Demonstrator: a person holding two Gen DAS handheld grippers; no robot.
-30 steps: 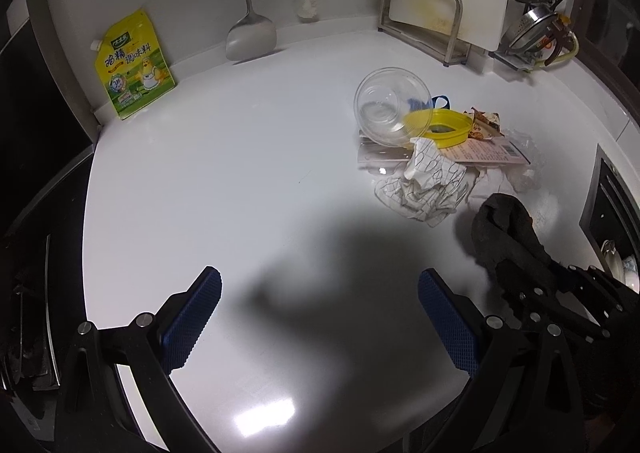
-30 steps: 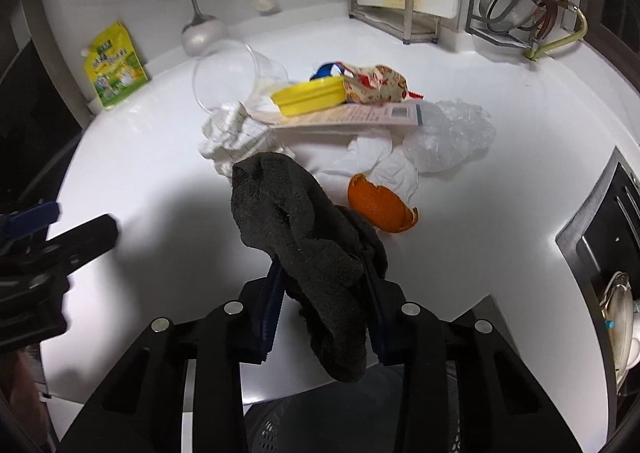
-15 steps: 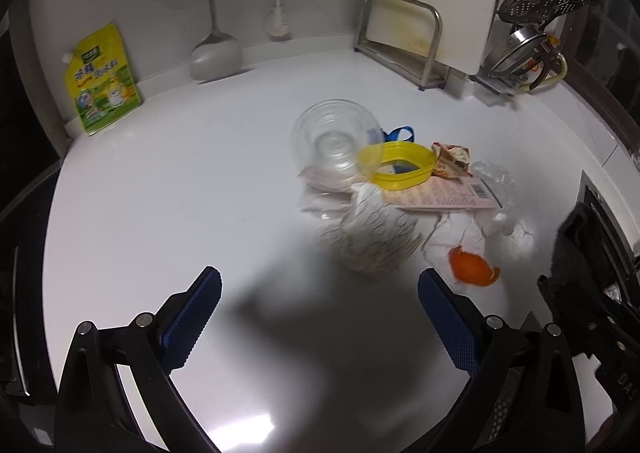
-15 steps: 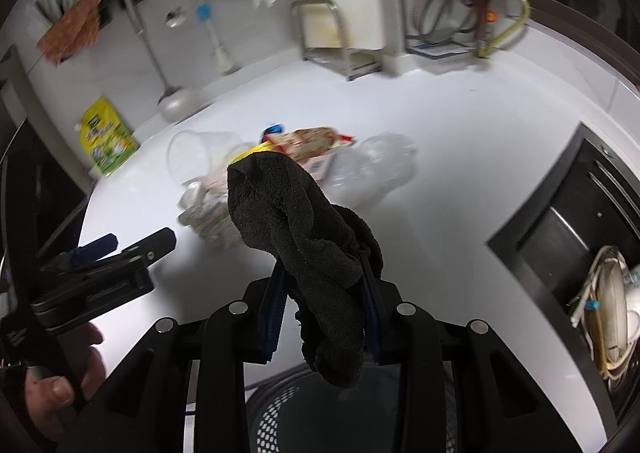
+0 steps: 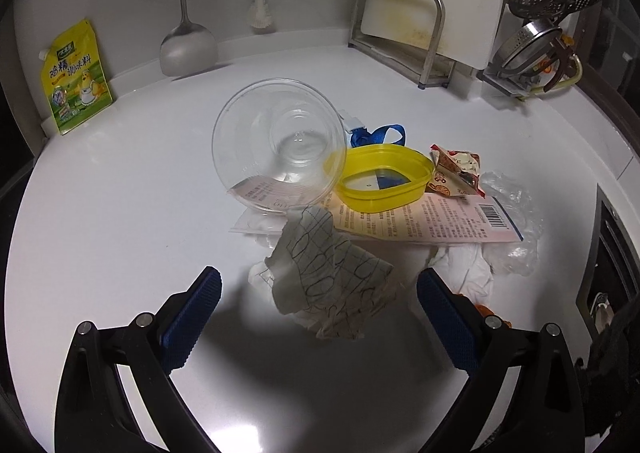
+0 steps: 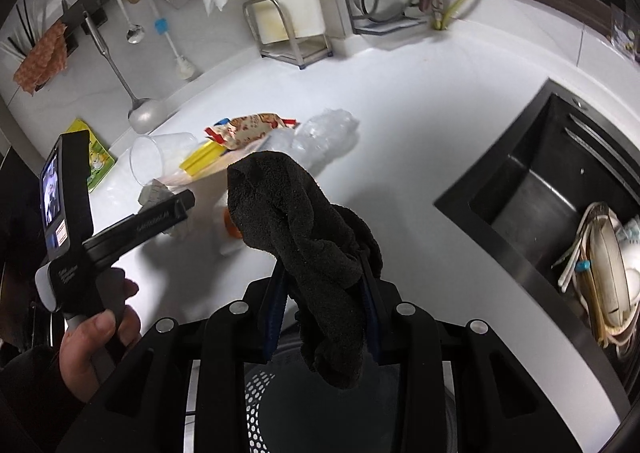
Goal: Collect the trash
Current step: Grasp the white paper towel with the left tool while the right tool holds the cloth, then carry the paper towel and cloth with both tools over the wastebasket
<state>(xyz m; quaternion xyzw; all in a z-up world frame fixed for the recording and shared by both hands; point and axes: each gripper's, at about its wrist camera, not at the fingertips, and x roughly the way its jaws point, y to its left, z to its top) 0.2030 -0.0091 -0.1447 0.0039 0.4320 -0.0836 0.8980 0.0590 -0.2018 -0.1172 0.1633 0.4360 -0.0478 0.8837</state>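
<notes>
White surface (image 5: pixel 120 213) carries trash; left tongs (image 5: pixel 318 295) spread above crumpled paper (image 5: pixel 332 281); right tongs (image 6: pixel 324 293) pinch dark cloth (image 6: pixel 296 221).

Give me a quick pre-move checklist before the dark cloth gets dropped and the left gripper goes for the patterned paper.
1. Right gripper clamped on the dark cloth: ok.
2. Perforated bin below the hanging cloth: ok, its rim shows under the jaws.
3. Left gripper open and empty: ok.
4. Crumpled patterned paper lined up between the left fingers: ok, though not yet touched.
5. Clear plastic bowl and yellow lid clear of the approach: ok, both lie behind the paper.
6. Room left in the bin: cannot tell.
</notes>
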